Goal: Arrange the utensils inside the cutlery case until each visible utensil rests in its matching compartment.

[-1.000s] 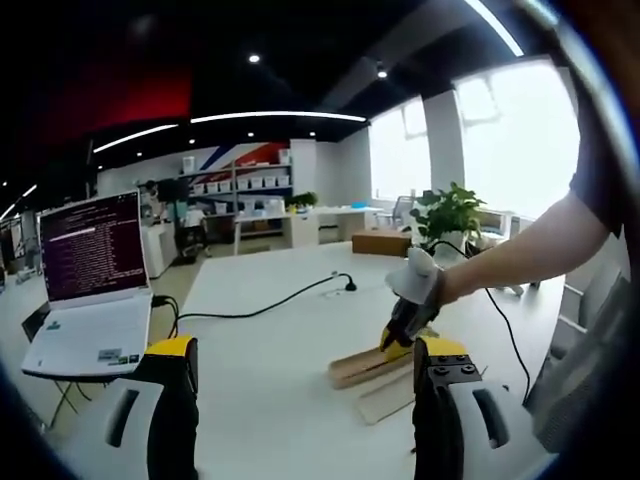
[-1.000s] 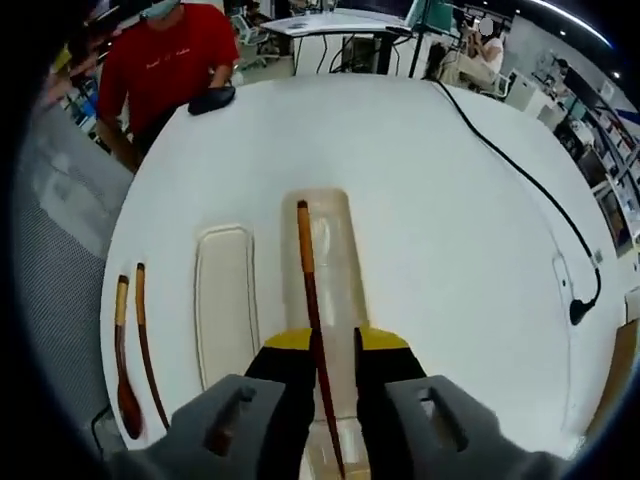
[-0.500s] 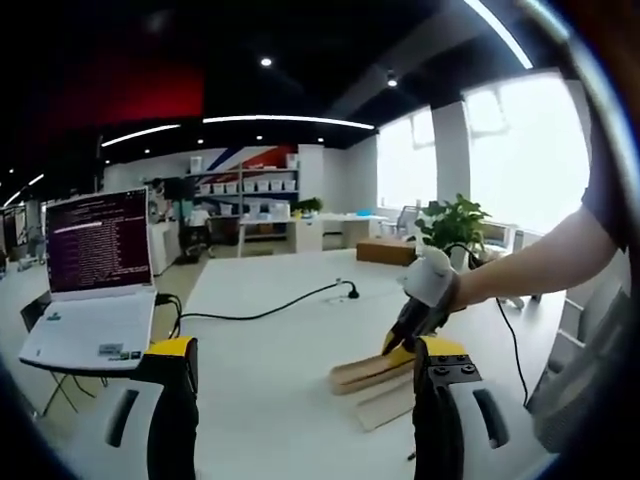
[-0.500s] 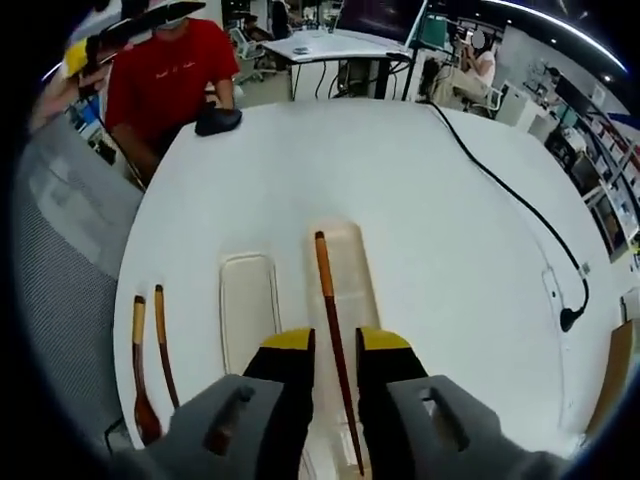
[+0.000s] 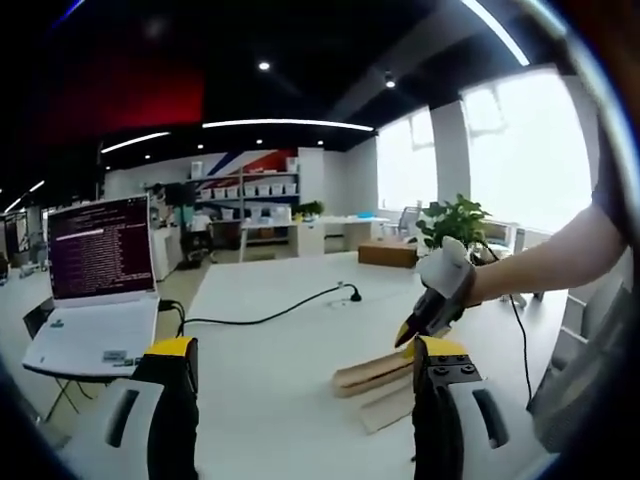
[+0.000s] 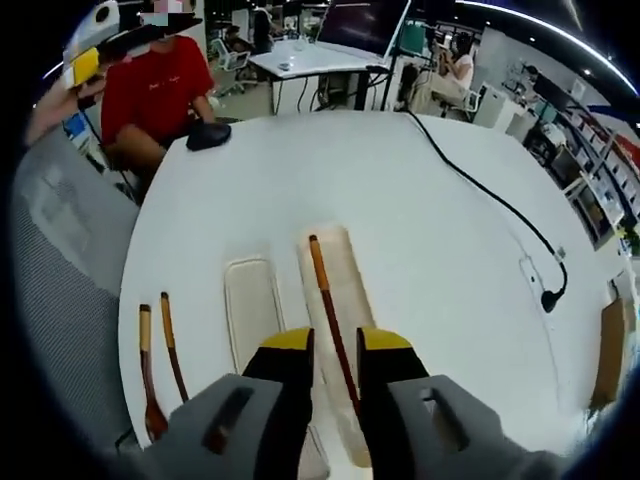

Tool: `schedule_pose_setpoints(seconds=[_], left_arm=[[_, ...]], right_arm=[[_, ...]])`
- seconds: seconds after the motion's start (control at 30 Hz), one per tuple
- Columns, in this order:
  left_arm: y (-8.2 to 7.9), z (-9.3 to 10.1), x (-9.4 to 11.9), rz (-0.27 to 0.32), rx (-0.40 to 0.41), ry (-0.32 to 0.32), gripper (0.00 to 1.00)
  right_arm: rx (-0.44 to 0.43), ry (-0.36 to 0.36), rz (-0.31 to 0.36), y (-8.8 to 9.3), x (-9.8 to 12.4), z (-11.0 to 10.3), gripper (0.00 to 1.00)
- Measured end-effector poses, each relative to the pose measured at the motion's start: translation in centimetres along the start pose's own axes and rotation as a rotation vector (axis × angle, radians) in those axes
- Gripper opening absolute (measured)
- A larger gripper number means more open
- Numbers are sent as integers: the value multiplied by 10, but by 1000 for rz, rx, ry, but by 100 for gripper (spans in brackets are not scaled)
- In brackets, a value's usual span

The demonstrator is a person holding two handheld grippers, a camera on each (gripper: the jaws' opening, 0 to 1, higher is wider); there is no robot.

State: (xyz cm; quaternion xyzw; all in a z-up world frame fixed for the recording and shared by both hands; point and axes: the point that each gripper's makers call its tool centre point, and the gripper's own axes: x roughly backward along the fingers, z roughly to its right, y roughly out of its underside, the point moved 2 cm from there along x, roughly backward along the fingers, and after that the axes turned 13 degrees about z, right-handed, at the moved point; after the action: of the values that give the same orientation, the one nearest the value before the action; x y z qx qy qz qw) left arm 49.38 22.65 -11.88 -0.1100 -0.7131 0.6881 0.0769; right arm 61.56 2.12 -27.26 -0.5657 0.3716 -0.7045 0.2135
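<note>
A pale wooden cutlery case tray [image 6: 347,268] lies on the white table with one dark chopstick [image 6: 326,300] resting lengthwise in it. My right gripper [image 6: 336,345] hovers above the tray's near end, jaws slightly open, gripping nothing. Beside the tray lies the case's other half [image 6: 252,310]. Left of that, a wooden spoon [image 6: 148,372] and a second chopstick [image 6: 174,345] lie on the table. In the left gripper view the right gripper [image 5: 418,325], in a gloved hand, is above the case [image 5: 368,376]. My left gripper [image 5: 306,350] stands open, well short of the case.
A person in a red shirt [image 6: 155,85] sits at the table's far side by a black mouse [image 6: 207,135]. A black cable [image 6: 480,180] runs to a plug [image 6: 548,298]. An open laptop [image 5: 95,290] sits left; a potted plant [image 5: 450,215] stands behind.
My right gripper has risen and drawn back from the case, leaving the chopstick lying in the tray. The left gripper has barely moved.
</note>
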Motion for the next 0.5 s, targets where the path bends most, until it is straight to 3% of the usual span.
schedule_pose_setpoints(seconds=[0.17, 0.5], left_arm=[[-3, -1, 0, 15, 11, 0, 91], [0, 9, -1, 6, 14, 37, 87]], right_arm=[[-16, 61, 32, 0, 11, -4, 15], [-39, 106, 78, 0, 41, -21, 15]])
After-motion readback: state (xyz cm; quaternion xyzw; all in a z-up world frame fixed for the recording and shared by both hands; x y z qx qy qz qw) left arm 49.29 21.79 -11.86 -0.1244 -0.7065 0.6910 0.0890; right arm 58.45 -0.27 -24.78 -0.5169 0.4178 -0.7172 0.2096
